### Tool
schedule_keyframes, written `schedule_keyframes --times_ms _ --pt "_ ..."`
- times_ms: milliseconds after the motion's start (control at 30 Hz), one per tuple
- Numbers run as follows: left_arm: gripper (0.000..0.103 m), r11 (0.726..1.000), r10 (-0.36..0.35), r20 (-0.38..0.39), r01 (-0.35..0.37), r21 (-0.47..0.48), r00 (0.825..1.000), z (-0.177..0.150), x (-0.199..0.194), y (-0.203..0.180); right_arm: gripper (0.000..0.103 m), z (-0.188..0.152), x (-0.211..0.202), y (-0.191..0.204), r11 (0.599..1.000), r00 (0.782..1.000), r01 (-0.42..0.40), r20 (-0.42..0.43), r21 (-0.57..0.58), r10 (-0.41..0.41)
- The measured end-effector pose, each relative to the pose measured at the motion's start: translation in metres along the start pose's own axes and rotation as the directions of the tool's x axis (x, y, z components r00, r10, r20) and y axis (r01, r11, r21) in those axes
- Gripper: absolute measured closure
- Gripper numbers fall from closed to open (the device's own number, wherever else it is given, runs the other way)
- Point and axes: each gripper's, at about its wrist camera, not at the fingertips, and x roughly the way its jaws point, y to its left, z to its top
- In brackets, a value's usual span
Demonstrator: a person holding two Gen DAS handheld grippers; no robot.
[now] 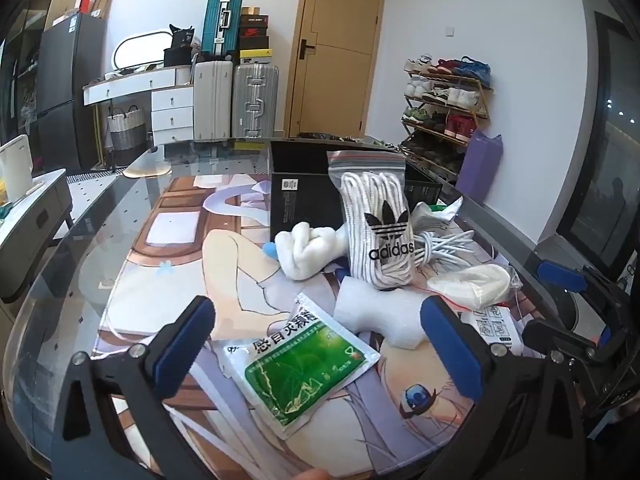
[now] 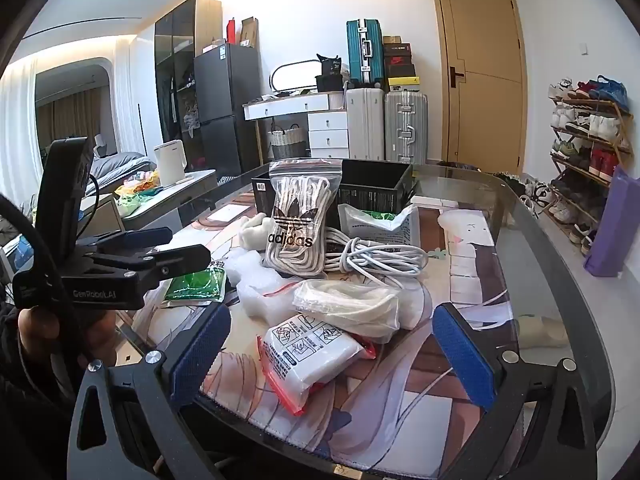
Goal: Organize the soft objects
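Left wrist view: the left gripper (image 1: 320,332) hangs over the mat (image 1: 176,256) with fingers wide and nothing between the pads. A green sachet (image 1: 304,368) lies flat in the gap, nearer the left finger (image 1: 184,344). White foam (image 1: 380,316) sits at 1 o'clock from it, just inside the right finger (image 1: 452,344). Beyond, at 12 o'clock, a laces bag (image 1: 380,224) leans upright against a black box (image 1: 296,200), with a white sock (image 1: 308,248) at its left and a coiled cable (image 1: 440,248) at its right.

Right wrist view: the right gripper (image 2: 332,344) is also spread wide and empty. A white packet (image 2: 308,352) lies between its fingers, a clear bag (image 2: 348,308) overlapping its far edge at 12 o'clock.
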Motion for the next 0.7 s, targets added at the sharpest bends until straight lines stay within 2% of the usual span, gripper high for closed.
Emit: schedule_keyframes --times_ms 100,333,700 --pt "0.000 0.999 -0.009 -0.008 0.008 -0.034 1.000 0.001 0.000 0.005 0.001 0.000 0.000 0.001 1.000 1.000 -0.001 -0.003 0.002 0.001" --pt "0.000 1.000 0.020 -0.003 -0.020 -0.020 1.000 -0.001 0.000 0.006 0.001 -0.001 0.002 0.000 1.000 1.000 -0.015 -0.013 0.008 0.015" --pt "0.000 0.999 0.043 0.004 -0.043 0.005 0.999 0.000 -0.001 -0.001 0.000 0.000 0.000 0.001 0.998 0.998 -0.058 0.019 0.015 0.058"
